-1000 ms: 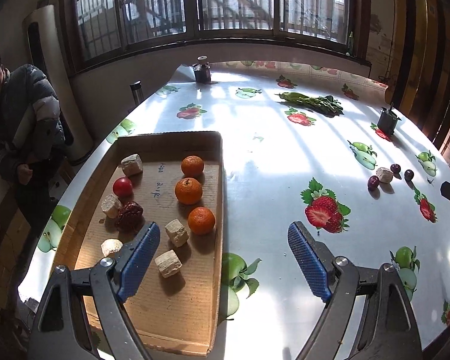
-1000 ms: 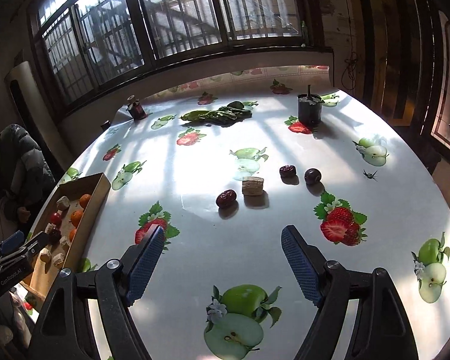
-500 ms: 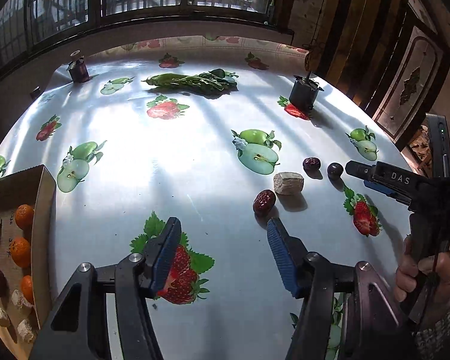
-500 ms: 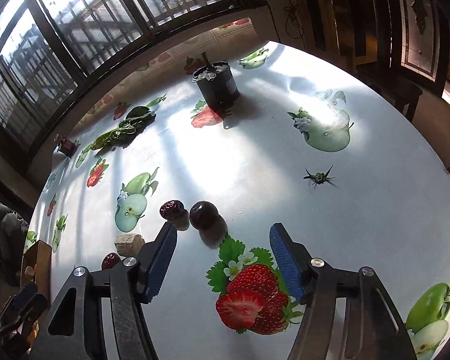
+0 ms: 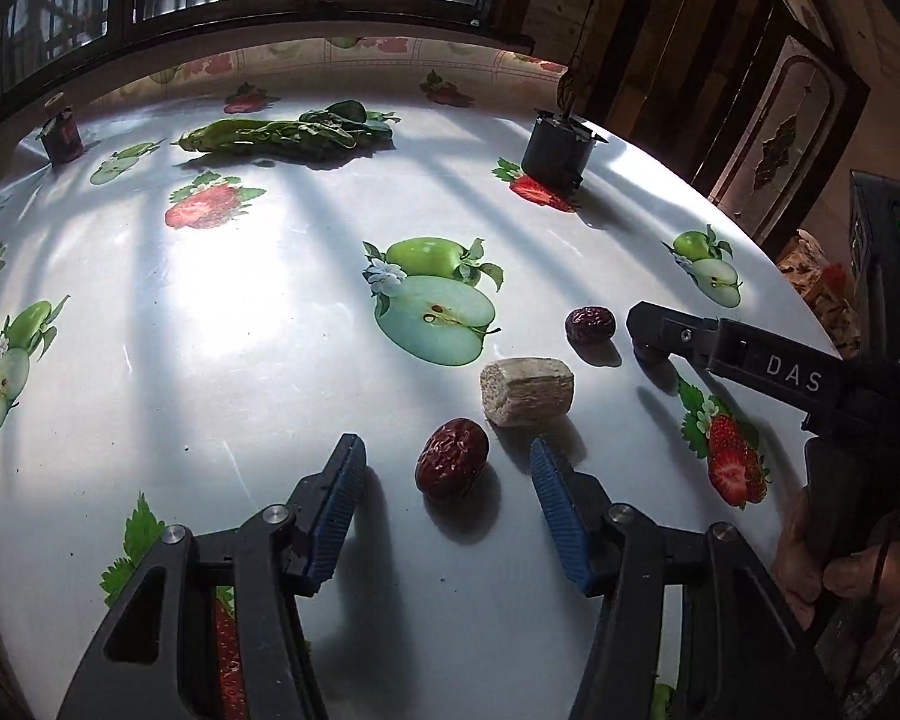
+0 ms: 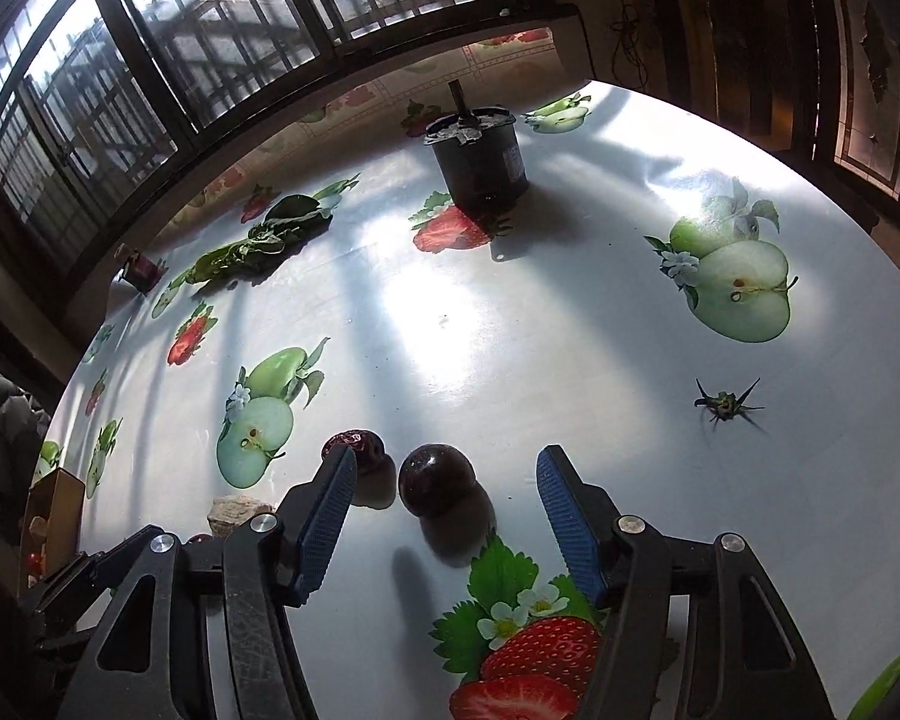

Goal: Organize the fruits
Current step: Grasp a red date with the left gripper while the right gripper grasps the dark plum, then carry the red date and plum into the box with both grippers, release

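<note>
Lettering "DAS" (image 5: 793,373) marks the right tongs (image 6: 444,495), spread around a dark fruit (image 6: 437,481); left tongs (image 5: 444,480) spread around a date (image 5: 452,457).

A date (image 5: 452,457) lies on the table (image 5: 240,330), a beige chunk (image 5: 527,390) just behind it.

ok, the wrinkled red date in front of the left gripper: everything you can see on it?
The red date is an oval, dark red fruit with glossy, wrinkled skin. It lies on its side on the fruit-print tablecloth, casting a shadow toward the camera. It sits between the open blue pads of the left gripper, touching neither. A beige cut chunk lies just beyond it, apart.
</note>
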